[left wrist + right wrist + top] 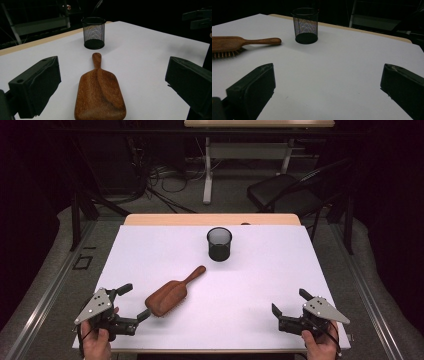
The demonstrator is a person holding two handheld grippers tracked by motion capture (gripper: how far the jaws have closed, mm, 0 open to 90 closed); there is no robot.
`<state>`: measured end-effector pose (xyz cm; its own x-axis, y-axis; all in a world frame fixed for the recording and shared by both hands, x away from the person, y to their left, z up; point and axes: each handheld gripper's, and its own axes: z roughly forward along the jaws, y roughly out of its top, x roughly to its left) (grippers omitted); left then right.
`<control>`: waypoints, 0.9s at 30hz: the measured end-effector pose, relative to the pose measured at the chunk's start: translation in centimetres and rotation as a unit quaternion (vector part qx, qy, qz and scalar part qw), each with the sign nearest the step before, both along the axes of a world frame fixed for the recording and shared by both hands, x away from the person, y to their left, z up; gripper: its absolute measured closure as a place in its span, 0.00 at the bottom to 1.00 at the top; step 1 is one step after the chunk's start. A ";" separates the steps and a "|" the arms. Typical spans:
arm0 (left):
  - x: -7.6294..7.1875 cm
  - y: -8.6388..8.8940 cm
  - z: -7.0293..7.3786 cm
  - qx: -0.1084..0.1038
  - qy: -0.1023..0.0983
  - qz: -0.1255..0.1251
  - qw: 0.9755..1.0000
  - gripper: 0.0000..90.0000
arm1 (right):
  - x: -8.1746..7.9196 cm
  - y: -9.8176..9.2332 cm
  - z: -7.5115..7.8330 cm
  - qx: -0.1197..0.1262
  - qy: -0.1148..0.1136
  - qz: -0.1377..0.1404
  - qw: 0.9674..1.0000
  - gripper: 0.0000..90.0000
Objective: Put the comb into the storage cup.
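Two grippers are seen at the near edge of the white table [150, 245], both with jaws spread wide and nothing between the pads. The landmark is taken as the black mesh cup [219, 243], upright toward the far middle of the table. The wooden hairbrush [172, 292] lies nearer than the cup and to its left, bristles down, its handle aimed up toward the cup and its broad head toward the left gripper [134, 302]. In the left gripper view the brush head [100, 96] is framed between the two open jaws, the handle running straight away toward the cup [93, 32]; no contact with either pad can be made out. The right gripper [290, 307] is held nearer than the cup and well to its right, apart from the brush; in its own view the cup [306, 25] is seen ahead and the brush [239, 43] off to one side. The step in hand is judged to be the approach for a grasp on the brush by the left gripper. For a sound grip, the jaws should be kept centred on the head's long axis, lowered until the pads bracket the wooden sides above the bristles, and closed squarely. A grasp taken too near the rounded end could let the brush pivot or slip.
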<state>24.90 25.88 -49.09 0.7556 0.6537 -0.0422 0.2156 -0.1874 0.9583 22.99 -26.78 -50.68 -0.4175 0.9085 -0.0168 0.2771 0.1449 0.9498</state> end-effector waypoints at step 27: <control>2.5 -2.2 -0.5 0.004 0.098 0.045 0.994 0.00 | 0.2 0.2 -0.6 -0.008 0.014 -0.002 1.000 0.00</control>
<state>27.38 23.69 -49.56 0.6714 0.7194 -0.1780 0.4148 -0.1658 0.8947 23.21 -26.63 -51.24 -0.4144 0.9099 -0.0206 0.3039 0.1597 0.9392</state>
